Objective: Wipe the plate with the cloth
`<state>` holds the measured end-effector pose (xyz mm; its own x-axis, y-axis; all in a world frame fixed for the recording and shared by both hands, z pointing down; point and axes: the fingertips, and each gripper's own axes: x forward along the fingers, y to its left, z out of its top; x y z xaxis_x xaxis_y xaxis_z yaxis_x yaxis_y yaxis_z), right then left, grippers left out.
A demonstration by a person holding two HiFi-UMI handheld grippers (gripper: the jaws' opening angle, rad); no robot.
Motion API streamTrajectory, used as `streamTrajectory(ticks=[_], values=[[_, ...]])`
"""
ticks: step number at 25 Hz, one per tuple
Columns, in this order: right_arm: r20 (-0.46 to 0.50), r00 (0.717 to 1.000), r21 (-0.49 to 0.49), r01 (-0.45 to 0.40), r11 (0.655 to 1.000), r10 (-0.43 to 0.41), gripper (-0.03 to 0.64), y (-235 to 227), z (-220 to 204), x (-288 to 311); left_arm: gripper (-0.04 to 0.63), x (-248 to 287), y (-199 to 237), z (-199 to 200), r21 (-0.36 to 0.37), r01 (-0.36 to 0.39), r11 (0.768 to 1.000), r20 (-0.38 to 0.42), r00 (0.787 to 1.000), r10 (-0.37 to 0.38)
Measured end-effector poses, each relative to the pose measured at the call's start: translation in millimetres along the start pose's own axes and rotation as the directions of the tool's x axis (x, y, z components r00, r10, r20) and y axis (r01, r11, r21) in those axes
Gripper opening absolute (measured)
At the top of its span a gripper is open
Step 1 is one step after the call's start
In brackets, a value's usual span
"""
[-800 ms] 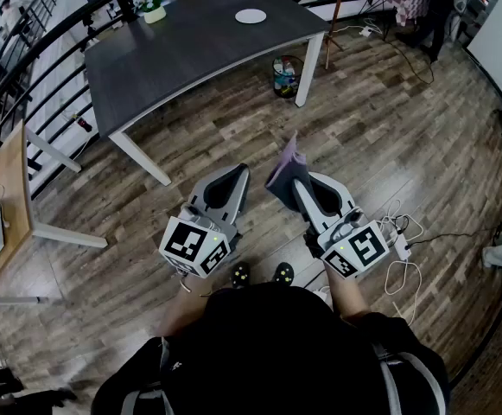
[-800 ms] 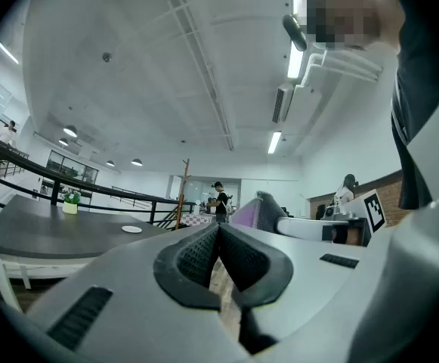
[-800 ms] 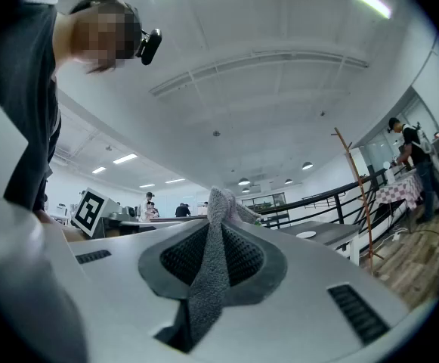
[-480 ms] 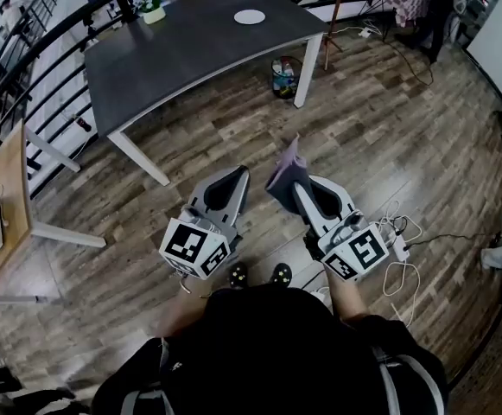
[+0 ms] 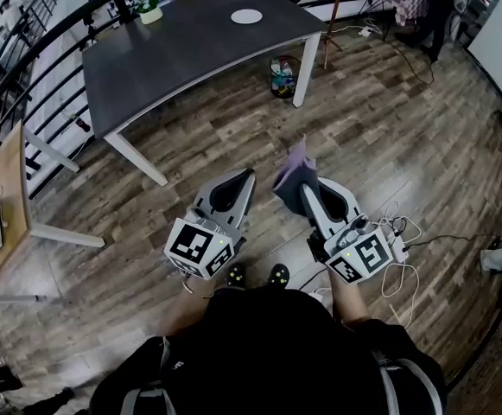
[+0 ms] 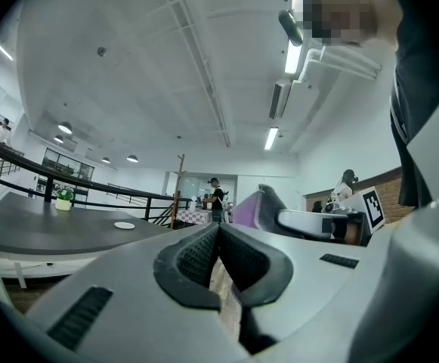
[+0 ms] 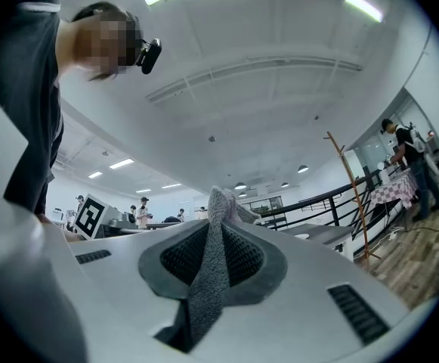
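The white plate [image 5: 246, 16] lies near the far edge of a dark grey table [image 5: 181, 50], well ahead of both grippers. My right gripper [image 5: 299, 176] is shut on a purple-grey cloth [image 5: 291, 168], which sticks up past its tips. In the right gripper view the cloth [image 7: 211, 263] runs pinched between the ribbed pads. My left gripper [image 5: 249, 174] is shut with nothing in it, close beside the right one above the wooden floor. In the left gripper view the plate [image 6: 125, 225] shows small on the table [image 6: 38, 233], and the cloth [image 6: 248, 209] is to the right.
A potted plant [image 5: 149, 7] stands at the table's far left corner and a bag [image 5: 281, 72] sits under the table. A wooden bench [image 5: 9, 188] is at the left, by a black railing [image 5: 34, 33]. Cables and a power strip [image 5: 402, 249] lie on the floor at the right.
Both grippers have drifted slightly right and down in the head view. The cloth stays gripped and the left jaws stay shut.
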<state>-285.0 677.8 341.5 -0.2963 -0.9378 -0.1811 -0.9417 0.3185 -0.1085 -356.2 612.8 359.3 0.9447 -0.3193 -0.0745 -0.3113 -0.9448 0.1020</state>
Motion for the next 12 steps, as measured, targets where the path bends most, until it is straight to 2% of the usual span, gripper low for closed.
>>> streamTrajectory(ticks=[12], values=[[0.022, 0.999, 0.012, 0.026, 1.000, -0.026, 0.043, -55, 13, -39, -0.005, 57, -39, -10, 0.032, 0.043, 0.999, -0.014, 0.999, -0.043]])
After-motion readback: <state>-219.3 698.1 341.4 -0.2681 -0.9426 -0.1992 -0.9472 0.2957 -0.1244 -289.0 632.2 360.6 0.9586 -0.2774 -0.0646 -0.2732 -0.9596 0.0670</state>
